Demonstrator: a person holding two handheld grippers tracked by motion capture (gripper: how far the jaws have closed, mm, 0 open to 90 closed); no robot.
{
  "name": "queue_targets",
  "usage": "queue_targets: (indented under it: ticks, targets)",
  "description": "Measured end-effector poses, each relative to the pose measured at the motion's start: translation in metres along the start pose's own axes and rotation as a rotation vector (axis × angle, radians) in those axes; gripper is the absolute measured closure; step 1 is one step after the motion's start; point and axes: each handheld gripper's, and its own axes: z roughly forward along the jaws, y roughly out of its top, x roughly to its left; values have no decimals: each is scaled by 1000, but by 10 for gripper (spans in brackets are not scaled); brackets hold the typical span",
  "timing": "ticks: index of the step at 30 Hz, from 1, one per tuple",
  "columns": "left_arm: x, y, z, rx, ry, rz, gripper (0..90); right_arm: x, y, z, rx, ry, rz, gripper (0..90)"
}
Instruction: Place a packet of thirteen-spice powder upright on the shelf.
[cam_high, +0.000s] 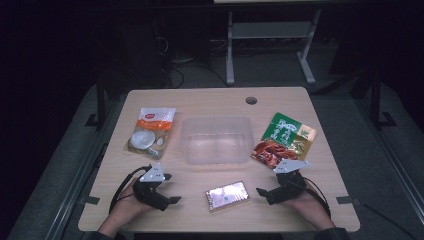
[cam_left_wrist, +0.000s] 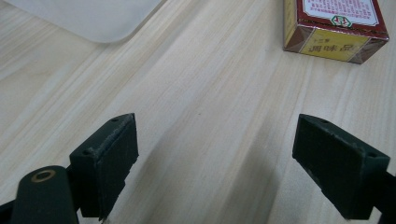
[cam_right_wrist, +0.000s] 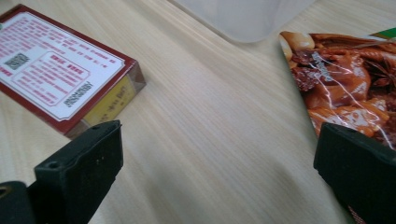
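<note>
High view: your left tool (cam_high: 171, 189) rests on the wooden surface (cam_high: 200, 100) at the lower left of the frame, and your right tool (cam_high: 266, 192) sits at the lower right. Both stand with jaws wide apart and nothing between them. The small box (cam_high: 227, 195) lies flat between the two tools, at the lower centre of the frame, apart from both. The clear plastic container (cam_high: 216, 140) stands at the centre, just above the box. A white and orange pouch (cam_high: 150, 131) lies at the left of the container; a green and red pouch (cam_high: 284, 141) lies at its right, close above your right tool.

Left gripper view: your tool (cam_left_wrist: 215, 158) shows bare wood between the wide jaws. The box (cam_left_wrist: 334, 23) sits in the upper right of the frame, well clear of the jaws. A corner of the container (cam_left_wrist: 88, 18) shows at the upper left.

Right gripper view: your tool (cam_right_wrist: 217, 172) is likewise wide, with only wood between the jaws. The box (cam_right_wrist: 60, 70) lies at the upper left, just beyond the left jaw. The green and red pouch (cam_right_wrist: 345, 79) fills the right side, its lower edge behind the right jaw. The container (cam_right_wrist: 243, 16) shows at the top centre.
</note>
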Motion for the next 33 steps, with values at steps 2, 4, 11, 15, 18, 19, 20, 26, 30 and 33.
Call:
queue_targets:
  ticks: [2,4,11,15,18,19,20,26,30,33]
  targets:
    - [0,0,-1,-1,-2,-1,137,0,0,-1,1,-1,-11,9]
    - [0,0,-3,-5,1,-8,137,2,1,-2,8,5,-19,45]
    - [1,-3,-9,-6,17,-20,138,9,6,-10,10,95,-46,222]
    - [1,-3,-9,1,17,-12,138,19,8,-13,-13,150,-106,394]
    - [-1,-3,-8,-1,16,-16,138,26,9,-15,-17,198,-136,557]
    - [-1,-2,-8,7,15,-9,138,29,10,-15,-12,223,-139,605]
    - [-1,-2,-8,-1,13,-16,138,31,10,-15,-6,242,-142,659]
    - [-2,-2,-7,10,9,-10,138,48,13,-6,22,345,-200,888]
    - [-3,-2,-7,9,9,-21,138,63,20,2,24,393,-235,894]
    - [-2,-2,-7,10,7,-16,139,69,24,9,33,401,-273,894]
